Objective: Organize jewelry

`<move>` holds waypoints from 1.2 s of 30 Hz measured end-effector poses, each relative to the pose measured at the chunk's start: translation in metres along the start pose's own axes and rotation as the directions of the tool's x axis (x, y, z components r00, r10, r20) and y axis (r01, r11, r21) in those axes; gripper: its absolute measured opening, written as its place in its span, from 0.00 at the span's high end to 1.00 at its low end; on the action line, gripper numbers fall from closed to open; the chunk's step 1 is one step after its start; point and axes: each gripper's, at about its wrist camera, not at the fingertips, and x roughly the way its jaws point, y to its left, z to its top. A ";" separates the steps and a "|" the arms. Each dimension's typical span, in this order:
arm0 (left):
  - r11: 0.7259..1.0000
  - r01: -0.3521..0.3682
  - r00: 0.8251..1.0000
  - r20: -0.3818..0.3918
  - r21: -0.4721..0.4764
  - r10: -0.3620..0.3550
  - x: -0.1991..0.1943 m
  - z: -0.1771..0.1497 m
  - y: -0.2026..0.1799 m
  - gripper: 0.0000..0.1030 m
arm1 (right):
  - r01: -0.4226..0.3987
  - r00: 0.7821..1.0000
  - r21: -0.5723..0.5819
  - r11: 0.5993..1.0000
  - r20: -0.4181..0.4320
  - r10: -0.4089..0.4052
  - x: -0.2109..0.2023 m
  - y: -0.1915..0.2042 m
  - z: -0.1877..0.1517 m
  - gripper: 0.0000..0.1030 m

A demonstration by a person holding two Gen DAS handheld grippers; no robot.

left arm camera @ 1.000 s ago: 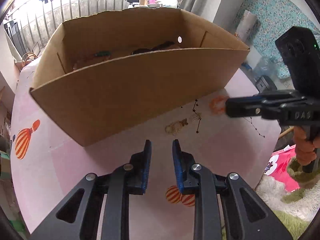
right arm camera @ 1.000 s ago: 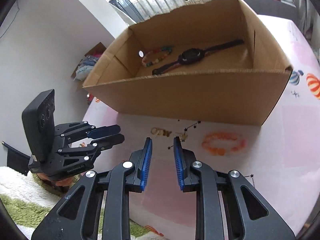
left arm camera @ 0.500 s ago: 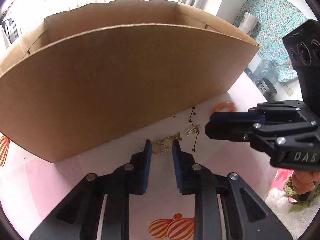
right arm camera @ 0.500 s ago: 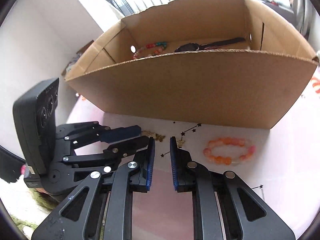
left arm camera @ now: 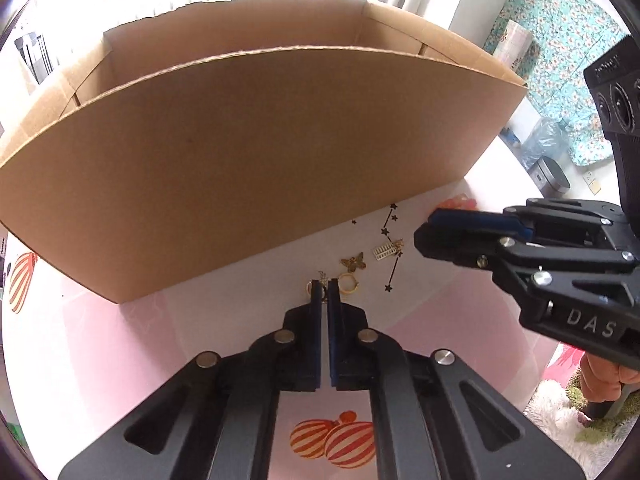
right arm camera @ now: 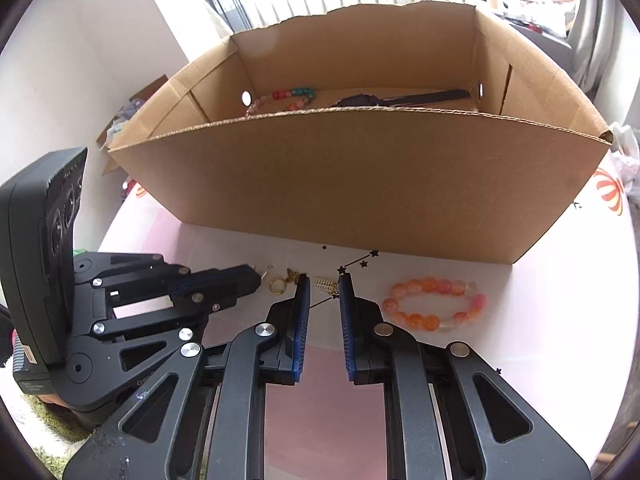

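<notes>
Small gold pieces lie on the pink table in front of a cardboard box (left arm camera: 280, 152): a ring (left arm camera: 348, 282), a butterfly charm (left arm camera: 354, 263) and a ladder-shaped charm (left arm camera: 385, 251). My left gripper (left arm camera: 325, 292) is shut on a thin gold earring at the left end of the row; the earring's hook pokes out past the left gripper's tip (right arm camera: 255, 278). My right gripper (right arm camera: 323, 281) stands open and low, with the ladder-shaped charm (right arm camera: 326, 285) between its tips, untouched. An orange bead bracelet (right arm camera: 434, 302) lies just to its right.
Inside the box (right arm camera: 360, 180) lie a multicoloured bead bracelet (right arm camera: 288, 98) and a black watch (right arm camera: 400, 99). Its near wall rises close ahead of both grippers. The tablecloth has balloon prints (left arm camera: 328, 440). Past the table's right edge is a shaggy rug (left arm camera: 560, 412).
My left gripper came forward and down to the gold pieces and its jaws shut. My right gripper dropped and closed in on the same row from the right.
</notes>
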 end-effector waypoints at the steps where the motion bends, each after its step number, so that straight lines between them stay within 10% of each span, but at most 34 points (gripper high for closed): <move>1: 1.000 -0.008 1.000 -0.002 0.004 0.008 -0.001 -0.001 0.000 0.98 | -0.006 1.000 0.011 1.000 0.001 0.006 0.002 -0.002 -0.001 0.86; 36: 0.994 -0.090 0.996 -0.013 -0.066 0.089 -0.029 -0.003 0.033 0.98 | 0.041 0.999 -0.027 0.999 -0.013 -0.041 0.007 0.014 -0.007 0.72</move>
